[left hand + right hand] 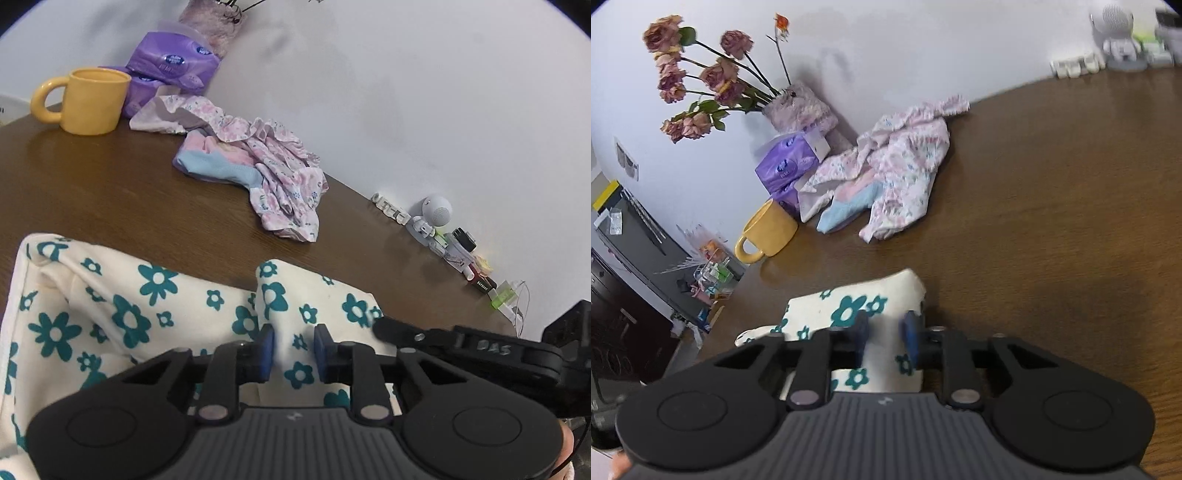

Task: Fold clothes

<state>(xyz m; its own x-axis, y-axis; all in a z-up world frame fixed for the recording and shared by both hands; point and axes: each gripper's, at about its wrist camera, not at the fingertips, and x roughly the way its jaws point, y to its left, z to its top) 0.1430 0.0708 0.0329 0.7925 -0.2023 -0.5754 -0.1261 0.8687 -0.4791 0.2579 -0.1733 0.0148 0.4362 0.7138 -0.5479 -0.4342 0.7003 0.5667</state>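
Both the left tool [293,349] and right tool [884,338] look clamped on the soft, floppy flowered cloth [122,306] at the worktop's [129,192] near edge, so grab hems, not middles.

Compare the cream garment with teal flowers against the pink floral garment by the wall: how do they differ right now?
The cream garment carries big teal flowers; the pink floral garment has a fine pastel print. The cream one sits near, between the fingers of the left gripper and the right gripper; the pink one is untouched, farther off. The cream one shows straight folded edges; the pink one is a crumpled heap with a blue and pink piece on it. Both rest on the brown table.
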